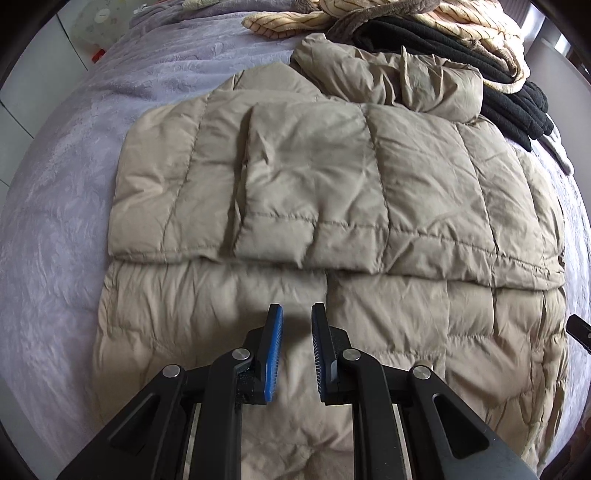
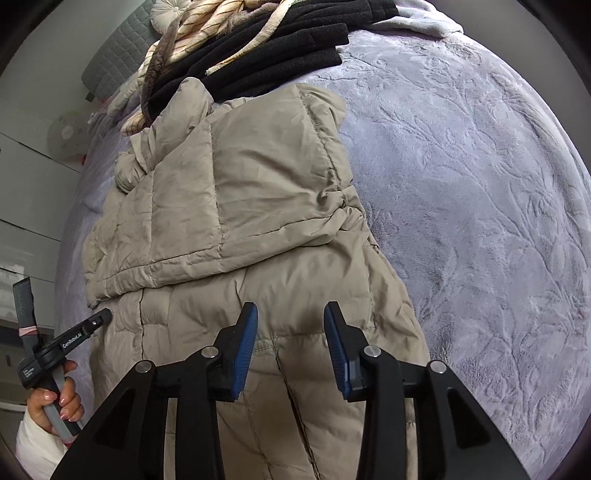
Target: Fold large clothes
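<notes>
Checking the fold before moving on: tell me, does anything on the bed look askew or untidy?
The puffer jacket lies mostly square, sleeves folded across, but its hood is bunched up at the far end, touching the pile of black and striped clothes.

Bare lilac bed cover (image 2: 480,184) lies open right of the beige puffer coat (image 2: 258,192); a narrower strip runs on its left. Far edge blocked: black garment (image 2: 295,48) and striped cloth (image 1: 461,22) piled touching the coat.
</notes>
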Motion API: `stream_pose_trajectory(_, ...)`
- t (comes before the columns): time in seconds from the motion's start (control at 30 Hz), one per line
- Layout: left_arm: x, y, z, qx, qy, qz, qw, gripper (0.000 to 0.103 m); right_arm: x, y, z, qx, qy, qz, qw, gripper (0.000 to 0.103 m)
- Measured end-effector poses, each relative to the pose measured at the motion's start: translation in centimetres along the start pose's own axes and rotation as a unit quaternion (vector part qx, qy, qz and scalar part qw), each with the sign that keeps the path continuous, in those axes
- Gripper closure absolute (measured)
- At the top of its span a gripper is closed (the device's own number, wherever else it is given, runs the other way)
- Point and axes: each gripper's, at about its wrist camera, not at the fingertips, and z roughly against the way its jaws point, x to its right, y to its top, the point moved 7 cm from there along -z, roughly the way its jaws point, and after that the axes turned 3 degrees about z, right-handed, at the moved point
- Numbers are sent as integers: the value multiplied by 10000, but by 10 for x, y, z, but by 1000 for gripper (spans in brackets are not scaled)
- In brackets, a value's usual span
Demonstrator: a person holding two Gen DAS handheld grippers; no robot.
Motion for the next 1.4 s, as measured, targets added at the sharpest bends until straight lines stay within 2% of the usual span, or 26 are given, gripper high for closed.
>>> stream_pose_trajectory(0.03, 0, -3, 1, 3, 34, 46, 10000, 32, -1, -2, 0, -8, 11, 19, 10000, 62)
stream_pose_trajectory(0.07, -2, -5, 4, 91, 126, 126, 9998, 0, -2, -2, 0, -20, 18, 48, 10000, 61)
stream_pose_trajectory(0.13, -1, -9, 11, 319, 175, 102, 9993, 1, -4, -5, 0, -36, 15, 95, 9999, 61)
stream_pose_trajectory(0.27, 3, -23, 8, 180, 185, 85, 9996, 1, -7, -12, 0, -90, -7, 133, 9999, 59)
stream_pose_trajectory(0.37, 2, -32, 12, 207, 244, 68, 9995, 1, -11, -18, 3, -49, -11, 154, 9999, 51)
stream_pose_trajectory(0.43, 0, -36, 13, 238, 217, 51, 9995, 1, -15, -21, 7, 44, -44, 187, 9998, 32)
stream_pose_trajectory(0.5, -4, -40, 13, 248, 189, 27, 9995, 1, -20, -26, 12, 235, -19, 182, 9996, 21)
stream_pose_trajectory(0.6, -13, -47, 11, 219, 190, -46, 9996, 1, -27, -35, 19, 475, -40, 207, 9987, 20)
stream_pose_trajectory(0.63, -15, -50, 11, 183, 148, -95, 9997, 1, -30, -38, 20, 515, -26, 202, 9985, 6)
stream_pose_trajectory(0.67, -20, -49, 16, 178, 127, -114, 9997, 1, -33, -41, 20, 565, -2, 204, 9982, 1)
stream_pose_trajectory(0.87, -39, -66, 31, 194, 44, -224, 9996, 1, -53, -65, 12, 216, -20, 86, 9997, 0)
stream_pose_trajectory(1.0, -53, -81, 44, 159, 32, -292, 9994, 1, -61, -85, 14, -73, 99, -255, 9996, 0)
stream_pose_trajectory(1.4, -83, -135, 77, -112, -94, -513, 9986, 1, -72, -149, 55, 3, 196, -1153, 9931, 0)
